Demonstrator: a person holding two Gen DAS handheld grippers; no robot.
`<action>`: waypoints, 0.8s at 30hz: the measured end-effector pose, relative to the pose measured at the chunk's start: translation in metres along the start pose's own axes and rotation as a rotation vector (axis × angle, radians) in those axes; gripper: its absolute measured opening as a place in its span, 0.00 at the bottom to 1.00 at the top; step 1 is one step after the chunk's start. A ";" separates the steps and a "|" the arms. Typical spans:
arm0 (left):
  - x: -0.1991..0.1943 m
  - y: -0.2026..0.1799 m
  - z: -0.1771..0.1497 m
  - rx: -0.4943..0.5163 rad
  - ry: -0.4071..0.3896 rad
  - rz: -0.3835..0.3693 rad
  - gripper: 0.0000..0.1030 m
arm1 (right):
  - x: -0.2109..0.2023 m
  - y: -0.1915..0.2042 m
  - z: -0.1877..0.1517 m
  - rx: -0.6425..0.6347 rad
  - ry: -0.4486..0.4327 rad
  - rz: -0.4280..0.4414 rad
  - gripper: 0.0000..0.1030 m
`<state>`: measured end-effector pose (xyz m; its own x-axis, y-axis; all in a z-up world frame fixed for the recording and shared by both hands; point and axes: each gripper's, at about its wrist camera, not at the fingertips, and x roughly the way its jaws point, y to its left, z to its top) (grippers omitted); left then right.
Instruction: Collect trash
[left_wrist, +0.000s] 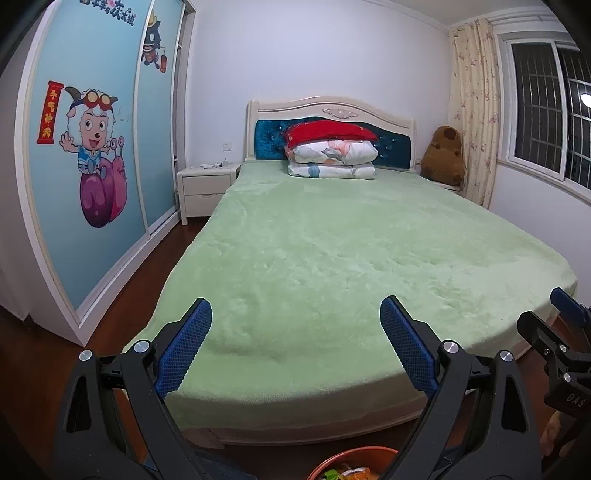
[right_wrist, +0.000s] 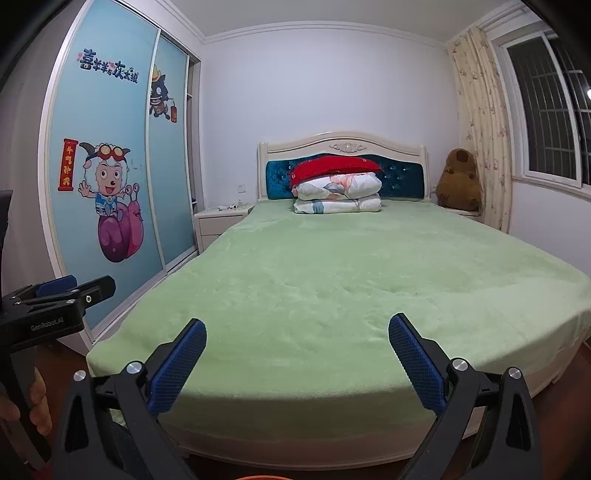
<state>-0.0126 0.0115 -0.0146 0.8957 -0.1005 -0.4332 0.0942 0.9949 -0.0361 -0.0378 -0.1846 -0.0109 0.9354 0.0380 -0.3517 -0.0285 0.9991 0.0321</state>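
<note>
An orange bin sits on the floor at the foot of the bed, cut off by the bottom edge of the left wrist view so that only its round rim and upper opening show. Inside lies trash: what look like crumpled wrappers in green, orange and white, too cropped to identify. In the right wrist view only a sliver of the rim appears.
</note>
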 end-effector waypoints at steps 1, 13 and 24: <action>-0.001 -0.001 0.000 0.002 -0.002 -0.001 0.88 | 0.000 0.000 0.000 -0.002 -0.001 -0.002 0.95; -0.003 -0.001 0.004 0.005 -0.013 -0.005 0.88 | -0.006 0.001 0.004 -0.005 -0.020 -0.012 0.95; -0.007 -0.003 0.006 0.004 -0.033 -0.002 0.88 | -0.008 0.001 0.006 -0.001 -0.019 -0.019 0.95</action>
<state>-0.0167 0.0095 -0.0057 0.9092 -0.1028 -0.4035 0.0976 0.9947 -0.0333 -0.0426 -0.1844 -0.0022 0.9423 0.0186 -0.3344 -0.0111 0.9996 0.0243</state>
